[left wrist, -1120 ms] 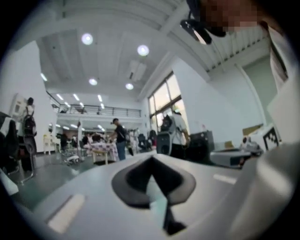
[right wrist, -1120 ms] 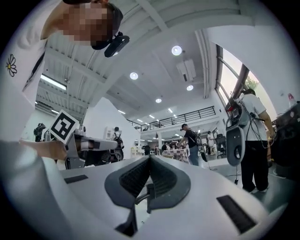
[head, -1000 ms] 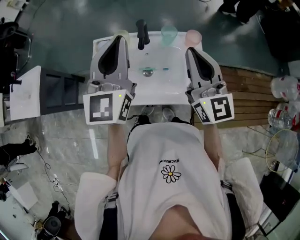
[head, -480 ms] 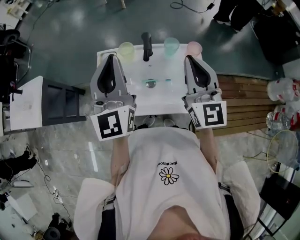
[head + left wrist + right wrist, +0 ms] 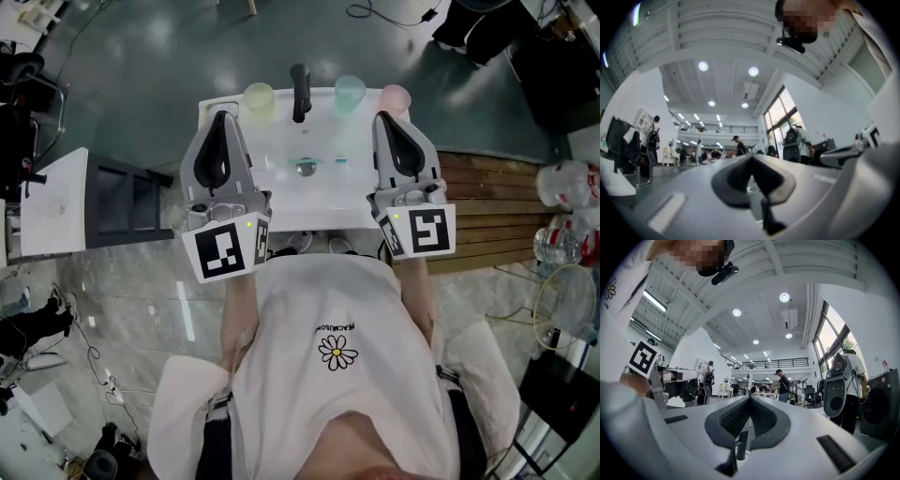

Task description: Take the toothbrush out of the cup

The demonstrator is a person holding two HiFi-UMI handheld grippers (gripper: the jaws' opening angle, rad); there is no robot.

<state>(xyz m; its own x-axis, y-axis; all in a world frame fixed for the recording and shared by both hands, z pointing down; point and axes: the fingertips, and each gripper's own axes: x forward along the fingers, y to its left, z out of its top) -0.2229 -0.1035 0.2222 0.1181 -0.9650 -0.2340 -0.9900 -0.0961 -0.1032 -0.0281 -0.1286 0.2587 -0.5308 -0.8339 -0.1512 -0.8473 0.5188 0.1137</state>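
A white sink (image 5: 281,202) stands in front of me, with a black tap (image 5: 300,91) at its back rim. Three cups line that rim: yellow (image 5: 259,97), green (image 5: 349,92) and pink (image 5: 395,97). No toothbrush shows in any of them from above. A short teal thing (image 5: 339,161) lies in the basin beside the drain (image 5: 305,169); what it is I cannot tell. My left gripper (image 5: 222,115) (image 5: 751,157) hovers over the sink's left side, shut and empty. My right gripper (image 5: 384,117) (image 5: 750,399) hovers over the right side just short of the pink cup, also shut and empty.
A dark rack with a white board (image 5: 52,202) stands left of the sink. Wooden decking (image 5: 487,202) and clear plastic bottles (image 5: 562,211) lie to the right. Both gripper views look level across a large hall with people and desks.
The left gripper has drawn back and left off the yellow cup, which now shows uncovered. The right gripper has shifted only slightly. Both stay shut.
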